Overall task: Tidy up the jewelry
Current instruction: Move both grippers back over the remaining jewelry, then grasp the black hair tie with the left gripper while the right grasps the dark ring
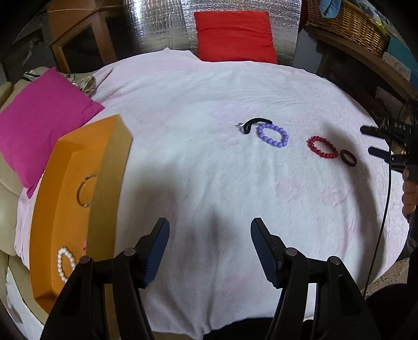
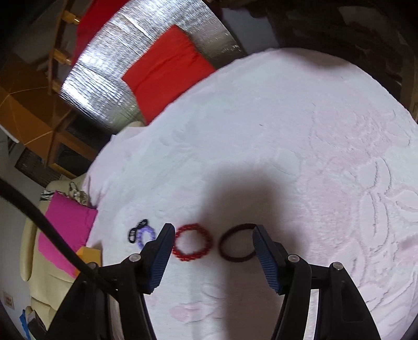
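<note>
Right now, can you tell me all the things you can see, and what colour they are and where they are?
Red bead bracelet: 1, red, on the blanket between the right gripper's fingers.
Dark band: 1, maroon, beside the red bracelet.
Purple bead bracelet: 1, purple, mid-blanket.
Black piece: 1, black, touching the purple bracelet.
Box: 1, orange, on the left.
Gold bangle: 1, in the box.
Pearl bracelet: 1, white, in the box.
Blanket: 1, pale pink.
Pink cushion: 1, far left.
Red cushion: 1, behind the blanket.
Basket: 1, wicker, top right.
Left gripper: open, empty.
Right gripper: open, over the red bracelet.
</note>
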Available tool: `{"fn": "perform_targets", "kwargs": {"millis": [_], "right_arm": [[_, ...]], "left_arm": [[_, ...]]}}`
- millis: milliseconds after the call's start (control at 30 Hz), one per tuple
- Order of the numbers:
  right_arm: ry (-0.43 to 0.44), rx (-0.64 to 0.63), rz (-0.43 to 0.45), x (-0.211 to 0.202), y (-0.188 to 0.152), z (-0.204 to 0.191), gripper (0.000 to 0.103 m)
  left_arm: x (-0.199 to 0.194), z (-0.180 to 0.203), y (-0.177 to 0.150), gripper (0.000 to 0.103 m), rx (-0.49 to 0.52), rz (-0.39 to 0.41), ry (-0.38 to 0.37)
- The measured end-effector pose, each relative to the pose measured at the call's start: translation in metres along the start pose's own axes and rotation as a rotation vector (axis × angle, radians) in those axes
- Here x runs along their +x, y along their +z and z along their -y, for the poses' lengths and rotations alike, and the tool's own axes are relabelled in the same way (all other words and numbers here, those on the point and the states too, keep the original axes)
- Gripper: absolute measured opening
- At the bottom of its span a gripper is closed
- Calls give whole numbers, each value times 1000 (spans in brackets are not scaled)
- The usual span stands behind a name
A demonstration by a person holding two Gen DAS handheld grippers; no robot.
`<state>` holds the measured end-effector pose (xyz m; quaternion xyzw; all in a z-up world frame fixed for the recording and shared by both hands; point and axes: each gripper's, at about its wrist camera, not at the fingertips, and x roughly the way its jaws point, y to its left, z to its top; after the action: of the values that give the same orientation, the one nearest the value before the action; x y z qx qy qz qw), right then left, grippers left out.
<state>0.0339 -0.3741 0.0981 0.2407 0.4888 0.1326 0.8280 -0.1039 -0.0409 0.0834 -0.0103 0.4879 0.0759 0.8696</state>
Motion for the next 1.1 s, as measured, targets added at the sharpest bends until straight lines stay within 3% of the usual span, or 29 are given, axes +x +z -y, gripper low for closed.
{"fn": "perform_targets", "kwargs": {"millis": [267, 433, 633, 833, 1100], "right_arm": [[-87, -47, -61, 16, -4, 12, 50], [-144, -72, -93, 30, -5, 17, 31], [-260, -157, -106, 45, -11, 12, 9], [-293, -179, -98, 47, -13, 8, 8], [-310, -189, -87, 64, -6, -4, 8]], "left_arm": [[21, 17, 7, 66, 6, -34, -29], [26, 17, 15, 66, 9, -38, -28], [35, 12, 50, 66, 16, 23, -69], [70, 19, 88, 66, 61, 56, -143], [117, 37, 121, 65, 106, 48, -149]]}}
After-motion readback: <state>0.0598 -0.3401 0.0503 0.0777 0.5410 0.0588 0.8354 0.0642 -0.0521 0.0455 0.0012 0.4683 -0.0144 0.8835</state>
